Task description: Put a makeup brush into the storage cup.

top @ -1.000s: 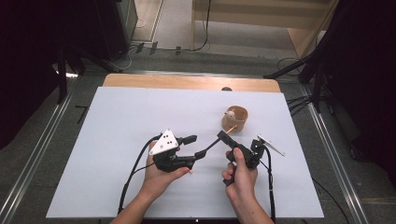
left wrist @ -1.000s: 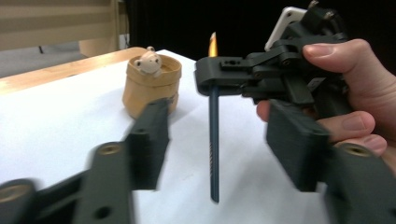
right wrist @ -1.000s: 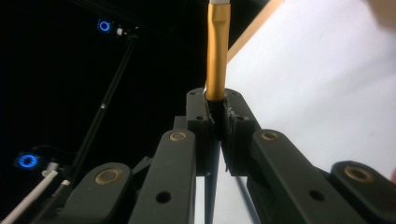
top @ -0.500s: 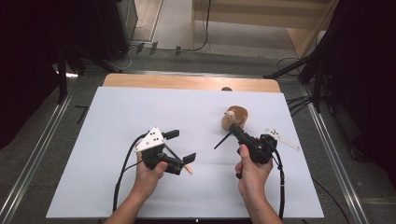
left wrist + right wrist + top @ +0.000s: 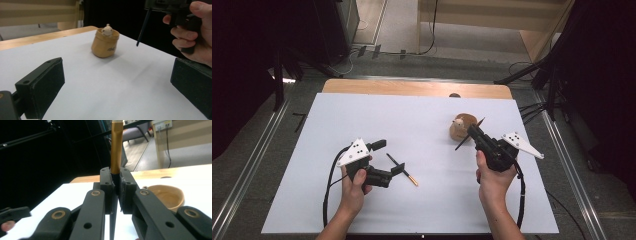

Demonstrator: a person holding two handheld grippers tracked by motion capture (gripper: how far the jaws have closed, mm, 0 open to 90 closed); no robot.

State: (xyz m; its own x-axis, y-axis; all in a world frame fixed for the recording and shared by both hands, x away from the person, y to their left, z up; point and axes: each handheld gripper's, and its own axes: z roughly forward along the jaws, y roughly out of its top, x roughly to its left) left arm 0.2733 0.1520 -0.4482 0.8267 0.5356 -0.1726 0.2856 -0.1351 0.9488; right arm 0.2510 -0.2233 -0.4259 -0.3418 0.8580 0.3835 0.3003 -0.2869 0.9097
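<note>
- Tan holder (image 5: 460, 129), a small pot with a little figure inside, is standing upright on the white table (image 5: 422, 115), just beside my right gripper (image 5: 471, 130).
- I am holding 1 dark pencil (image 5: 115, 147) clamped in that right gripper, now lifted off the table near the holder.
- My left gripper (image 5: 393, 161) has just been opening; its jaws are gaping wide, nothing between them.
- Another pencil (image 5: 402, 169), released, is lying flat beside it, so that 1 is waiting its turn.

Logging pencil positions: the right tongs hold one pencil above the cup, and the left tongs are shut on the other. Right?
Not quite. The left tongs are open with nothing between them, as the left gripper view shows; the other pencil lies on the table. The right tongs do hold a pencil by the cup.
</note>
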